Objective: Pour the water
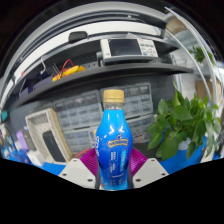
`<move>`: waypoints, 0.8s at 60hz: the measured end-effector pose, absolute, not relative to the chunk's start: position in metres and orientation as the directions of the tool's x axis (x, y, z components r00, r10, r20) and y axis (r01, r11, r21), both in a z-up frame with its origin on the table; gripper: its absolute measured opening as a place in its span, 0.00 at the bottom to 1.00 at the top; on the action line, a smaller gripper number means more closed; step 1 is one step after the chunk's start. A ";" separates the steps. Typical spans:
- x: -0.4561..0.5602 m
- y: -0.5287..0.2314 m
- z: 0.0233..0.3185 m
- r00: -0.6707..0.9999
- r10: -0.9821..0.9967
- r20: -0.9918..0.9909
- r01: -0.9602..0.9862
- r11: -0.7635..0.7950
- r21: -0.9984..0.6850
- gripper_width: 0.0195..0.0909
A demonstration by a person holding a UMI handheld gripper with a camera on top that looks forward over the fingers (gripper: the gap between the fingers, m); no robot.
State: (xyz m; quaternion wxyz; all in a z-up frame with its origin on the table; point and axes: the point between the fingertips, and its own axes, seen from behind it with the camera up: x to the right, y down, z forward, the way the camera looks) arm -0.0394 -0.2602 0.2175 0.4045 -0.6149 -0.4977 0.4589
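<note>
Over on the left, a white cabinet (pixel 45 135) with a framed door stands well back, out of the action. Above it runs a long shelf (pixel 60 85) with something orange (pixel 66 72) on it, and a pale boxy appliance (pixel 130 47) sits higher up on top.

Centre now: the blue bottle (pixel 115 140), yellow cap (pixel 114 98) on, stands upright between the gripper (pixel 115 172) pads, a magenta pad (pixel 88 162) hugging each flank. The jaws look closed in on the bottle's lower body, gripping low, probably to keep the neck free for tipping. The cap looks sealed, so pouring can't have begun. No surface shows beneath it, so I can't say whether it's lifted.

To the right, a leafy green plant (pixel 180 120) sits just beside the bottle, close enough to brush on a tilt that way. No cup visible.
</note>
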 end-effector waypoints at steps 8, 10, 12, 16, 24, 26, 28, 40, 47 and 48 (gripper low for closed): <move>-0.044 -0.220 0.182 0.092 0.995 -0.043 0.269 -0.066 -0.961 0.25; -0.044 -0.213 0.171 0.092 0.995 -0.027 0.284 -0.052 -0.957 0.25; -0.045 -0.205 0.158 0.090 0.996 -0.012 0.294 -0.038 -0.955 0.25; -0.046 -0.198 0.136 0.083 0.996 0.015 0.322 -0.012 -0.947 0.25; -0.047 -0.188 0.100 0.076 0.997 0.025 0.346 -0.003 -0.938 0.25; -0.047 -0.186 0.094 0.074 0.997 0.035 0.351 0.007 -0.936 0.25; -0.047 -0.185 0.089 0.069 0.997 0.046 0.352 0.019 -0.936 0.25; -0.038 -0.181 0.075 0.065 0.997 0.032 0.310 0.010 -0.951 0.30; -0.031 -0.180 0.076 0.085 0.996 0.014 0.299 -0.013 -0.954 0.37; -0.030 -0.179 0.076 0.089 0.996 0.012 0.300 -0.015 -0.954 0.39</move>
